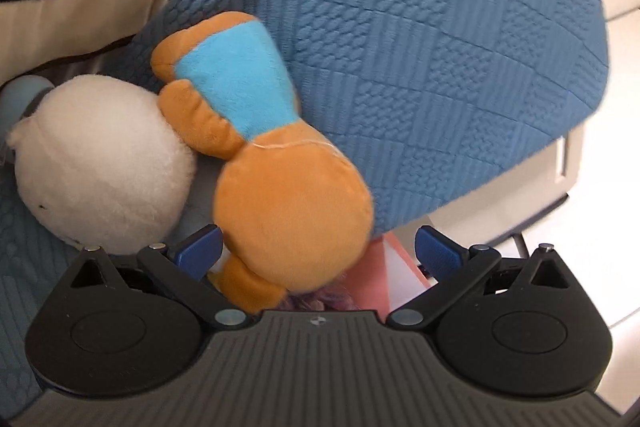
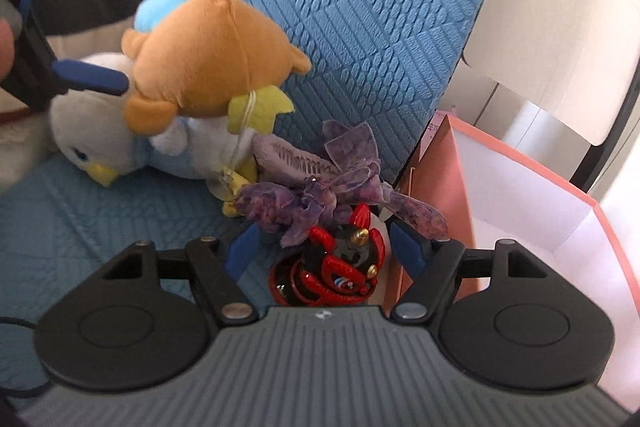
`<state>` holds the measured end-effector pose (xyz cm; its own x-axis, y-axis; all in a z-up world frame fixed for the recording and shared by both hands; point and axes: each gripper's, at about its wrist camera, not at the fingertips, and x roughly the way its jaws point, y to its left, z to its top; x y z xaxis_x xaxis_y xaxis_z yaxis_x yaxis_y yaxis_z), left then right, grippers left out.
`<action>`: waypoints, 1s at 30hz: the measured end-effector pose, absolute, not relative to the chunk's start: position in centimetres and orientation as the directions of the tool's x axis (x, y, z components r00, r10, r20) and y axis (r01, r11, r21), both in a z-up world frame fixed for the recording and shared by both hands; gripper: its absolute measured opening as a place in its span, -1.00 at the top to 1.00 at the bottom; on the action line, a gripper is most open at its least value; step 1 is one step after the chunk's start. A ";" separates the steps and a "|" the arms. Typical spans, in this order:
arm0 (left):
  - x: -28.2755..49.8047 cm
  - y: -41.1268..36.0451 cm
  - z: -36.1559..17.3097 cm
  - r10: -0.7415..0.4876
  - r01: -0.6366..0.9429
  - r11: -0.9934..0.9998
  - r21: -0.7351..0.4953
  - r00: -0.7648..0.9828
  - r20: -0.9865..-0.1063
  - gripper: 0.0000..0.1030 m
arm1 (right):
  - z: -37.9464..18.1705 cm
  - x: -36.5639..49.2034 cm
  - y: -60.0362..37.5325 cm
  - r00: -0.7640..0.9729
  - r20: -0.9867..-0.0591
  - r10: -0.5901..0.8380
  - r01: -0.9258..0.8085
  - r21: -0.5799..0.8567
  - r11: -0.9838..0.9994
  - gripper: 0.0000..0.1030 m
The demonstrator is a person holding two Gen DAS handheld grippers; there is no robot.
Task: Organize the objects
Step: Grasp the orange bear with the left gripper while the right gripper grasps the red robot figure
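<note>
Landmark: pink box (image 2: 520, 187), open, right of the blue cushion (image 2: 340, 7).

Far left of the box, the left gripper (image 2: 108, 23) hangs wide open. Its lower finger sits at the brown plush bear (image 2: 208, 59); no clamp visible. The bear lies on a penguin plush (image 2: 120, 143), long axis running away from the left gripper in the left wrist view, head nearest.

Just left of the box, the right gripper (image 2: 324, 247) tilts down. The red-black ornament (image 2: 336, 267) sits between its pads, half open, contact unclear. Purple ribbon flower (image 2: 320, 187) is just beyond. Right hand is nearer the box; likely move is short, rightward.
</note>
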<state>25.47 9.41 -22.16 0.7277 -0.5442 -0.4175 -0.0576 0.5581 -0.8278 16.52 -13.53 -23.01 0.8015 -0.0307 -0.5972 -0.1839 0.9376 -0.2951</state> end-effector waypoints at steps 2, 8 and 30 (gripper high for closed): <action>26.1 9.6 -22.8 -0.554 -0.079 0.542 -0.837 0.715 -0.426 -1.00 | -23.6 17.2 -13.3 0.798 -0.600 -0.054 -0.179 -0.322 0.930 -0.43; 27.8 9.3 -23.6 -0.575 -0.084 0.529 -0.844 0.697 -0.429 -0.99 | -24.8 18.5 -13.2 0.783 -0.610 -0.117 -0.162 -0.382 0.910 -0.43; 23.7 7.9 -21.0 -0.519 -0.002 0.697 -0.717 0.689 -0.507 -0.59 | -24.2 15.6 -13.3 0.767 -0.637 -0.083 -0.203 -0.363 0.909 -0.11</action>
